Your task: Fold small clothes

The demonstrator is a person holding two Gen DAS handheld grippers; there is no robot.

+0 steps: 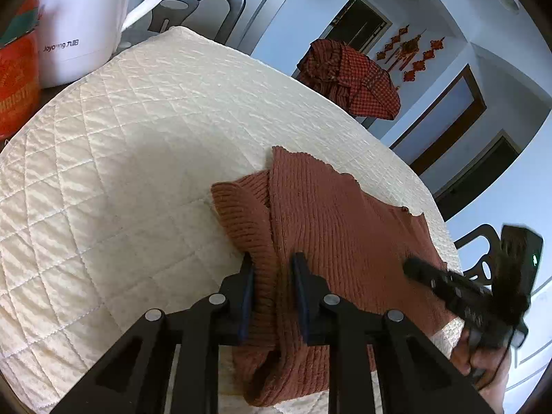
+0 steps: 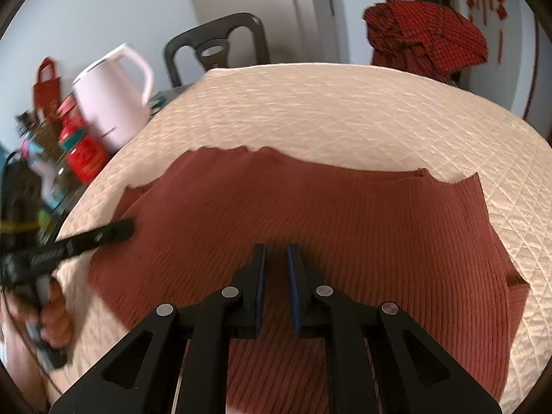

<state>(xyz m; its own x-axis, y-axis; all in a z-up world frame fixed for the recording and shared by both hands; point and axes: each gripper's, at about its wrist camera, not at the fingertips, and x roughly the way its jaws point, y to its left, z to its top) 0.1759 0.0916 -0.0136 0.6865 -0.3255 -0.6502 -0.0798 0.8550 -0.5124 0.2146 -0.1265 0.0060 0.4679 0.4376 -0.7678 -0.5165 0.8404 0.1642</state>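
A rust-brown ribbed knit garment [image 1: 345,214] [image 2: 310,207] lies spread on a table under a cream quilted cover [image 1: 138,138] [image 2: 345,103]. My left gripper [image 1: 272,262] is at the garment's left side, shut on a bunched fold of the knit that fills the gap between its blue pads. In the right wrist view the left gripper [image 2: 126,229] shows blurred at the garment's left edge. My right gripper [image 2: 276,252] rests on the middle of the near part of the garment, jaws almost together with knit in the narrow gap. Its tip [image 1: 414,267] lies on the cloth's right part.
A white kettle [image 1: 79,24] [image 2: 110,103] and red jars and a bag [image 2: 82,151] stand at the table's left edge. A dark chair [image 2: 217,45] is behind the table. A red checked cloth [image 1: 355,76] [image 2: 427,34] hangs beyond the far edge. A hand [image 2: 51,314] holds each gripper.
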